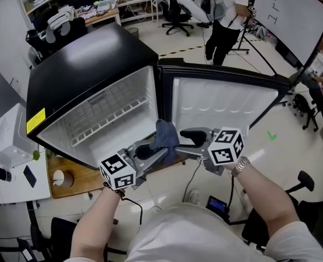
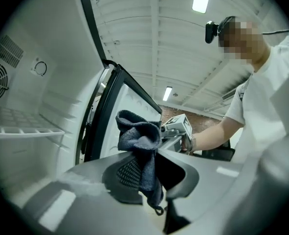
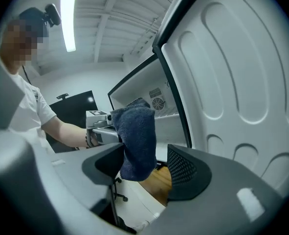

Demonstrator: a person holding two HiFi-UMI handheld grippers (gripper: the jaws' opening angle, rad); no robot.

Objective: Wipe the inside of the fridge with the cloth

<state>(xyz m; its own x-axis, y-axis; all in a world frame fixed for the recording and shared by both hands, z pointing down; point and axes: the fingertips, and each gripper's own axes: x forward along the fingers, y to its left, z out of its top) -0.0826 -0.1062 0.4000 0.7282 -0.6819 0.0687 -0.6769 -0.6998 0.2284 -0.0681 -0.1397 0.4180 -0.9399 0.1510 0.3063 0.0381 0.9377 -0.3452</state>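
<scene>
- Dark blue cloth (image 1: pixel 165 134) hangs at the mouth of the open black fridge (image 1: pixel 90 75) in the head view. It sits between the left gripper (image 1: pixel 157 150) and the right gripper (image 1: pixel 185 140), just beside the swung-out door (image 1: pixel 221 100), and is pressed to no inner surface.
- Left gripper view: the left gripper (image 2: pixel 146 173) has its jaws drawn nearly together, pinching the cloth (image 2: pixel 138 148). The cloth bunches above the pads and trails below them. The white inner wall (image 2: pixel 41 87) and shelf (image 2: pixel 22 131) stand off to the left, apart from the cloth.
- Right gripper view: the right gripper (image 3: pixel 144 168) has its jaws spread wide. The cloth (image 3: pixel 137 136) dangles in the gap between them and is not clamped. The left gripper (image 3: pixel 98 126) reaches in from the other side, and the moulded door lining (image 3: pixel 242 82) fills the right of the view.
- Progress, as a judgement: the left gripper alone appears to carry the cloth, and wiping is not under way. No mark on the walls, shelf or door lining shows a pass, so the whole interior looks left to do.
</scene>
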